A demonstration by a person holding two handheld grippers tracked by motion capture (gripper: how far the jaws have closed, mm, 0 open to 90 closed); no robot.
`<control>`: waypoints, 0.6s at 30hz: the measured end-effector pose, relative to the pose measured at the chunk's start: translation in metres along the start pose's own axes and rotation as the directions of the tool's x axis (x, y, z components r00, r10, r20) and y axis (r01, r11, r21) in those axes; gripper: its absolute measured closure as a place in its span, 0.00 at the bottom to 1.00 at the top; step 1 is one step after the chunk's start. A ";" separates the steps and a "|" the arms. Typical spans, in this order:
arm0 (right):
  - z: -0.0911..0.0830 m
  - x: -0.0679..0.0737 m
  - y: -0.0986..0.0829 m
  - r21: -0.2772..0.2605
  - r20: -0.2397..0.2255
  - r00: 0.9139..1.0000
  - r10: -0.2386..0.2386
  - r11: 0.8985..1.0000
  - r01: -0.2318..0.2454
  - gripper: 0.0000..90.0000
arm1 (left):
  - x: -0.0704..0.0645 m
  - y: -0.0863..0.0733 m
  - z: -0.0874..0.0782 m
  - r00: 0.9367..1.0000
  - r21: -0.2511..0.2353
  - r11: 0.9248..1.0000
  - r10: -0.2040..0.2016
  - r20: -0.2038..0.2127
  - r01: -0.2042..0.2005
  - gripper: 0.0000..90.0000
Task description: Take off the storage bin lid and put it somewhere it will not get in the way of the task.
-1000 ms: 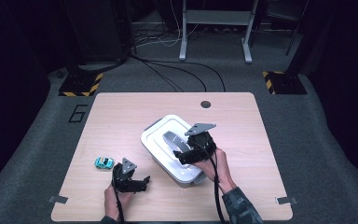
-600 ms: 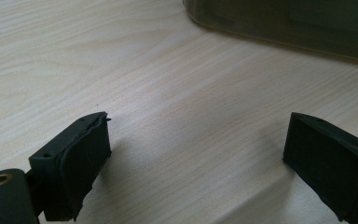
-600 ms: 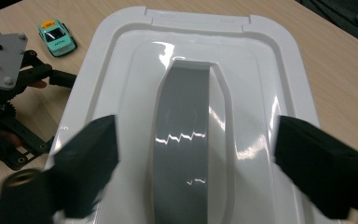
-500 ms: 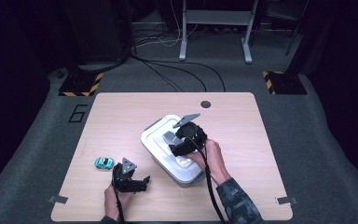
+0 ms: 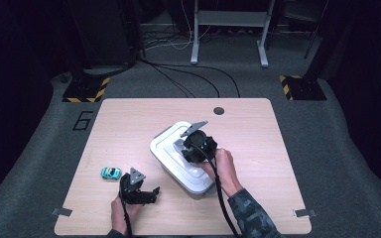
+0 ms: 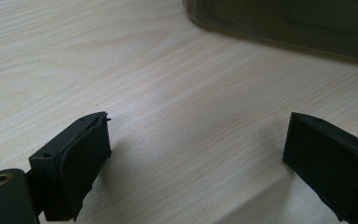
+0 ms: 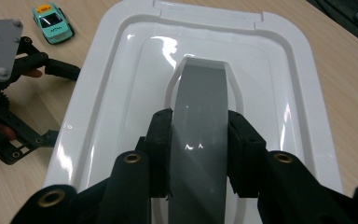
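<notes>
We find the right gripper (image 7: 199, 140) set on top of the white box (image 5: 164, 151), which stands near the middle of the worktop (image 5: 258, 129), turned at an angle to its edges. In the right gripper view its jaws are pinched on the grey handle (image 7: 199, 107) that runs along the recessed centre of the white lid (image 7: 270, 70); one pad presses each side of the handle. The lid sits flat on the box, with its rim seated all round as far as we can see. In the high view the right gripper (image 5: 194, 146) lies over the lid's centre, with the person's right hand (image 5: 222, 166) behind it.

We see the left gripper (image 5: 140, 192) low over the worktop near its front edge, just beside the box's front left corner and apart from it. In the left gripper view its jaws are spread wide with nothing but bare wood (image 6: 191, 116) between them; the box wall (image 6: 284, 28) shows dark at the top of that view.

A small turquoise toy car (image 5: 110, 172) stands on the worktop near the left gripper, on its far left side, touching nothing.
</notes>
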State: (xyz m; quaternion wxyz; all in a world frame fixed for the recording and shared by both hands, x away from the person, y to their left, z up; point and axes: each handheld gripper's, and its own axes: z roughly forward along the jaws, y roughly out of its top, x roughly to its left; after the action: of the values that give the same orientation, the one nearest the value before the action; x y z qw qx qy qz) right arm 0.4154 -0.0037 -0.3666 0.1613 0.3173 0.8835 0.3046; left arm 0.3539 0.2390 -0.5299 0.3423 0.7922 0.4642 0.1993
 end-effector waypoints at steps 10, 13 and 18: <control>-0.005 -0.001 0.002 -0.006 -0.008 1.000 0.004 1.000 -0.004 0.74 | 0.000 0.000 0.000 1.000 0.002 1.000 0.005 0.001 -0.005 0.08; -0.009 -0.002 0.003 -0.016 -0.008 1.000 -0.002 1.000 0.002 0.74 | -0.001 0.000 0.000 1.000 -0.005 1.000 -0.013 0.003 0.013 0.08; -0.015 -0.003 0.005 -0.034 0.001 1.000 -0.004 0.999 0.004 0.74 | -0.001 0.000 0.001 1.000 -0.007 1.000 -0.015 0.002 0.015 0.08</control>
State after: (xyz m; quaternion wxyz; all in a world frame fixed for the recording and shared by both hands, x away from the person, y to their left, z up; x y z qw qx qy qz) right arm 0.4130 -0.0086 -0.3516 0.1674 0.3129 0.8787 0.3192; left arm 0.3534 0.2379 -0.5306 0.3471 0.7877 0.4691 0.1974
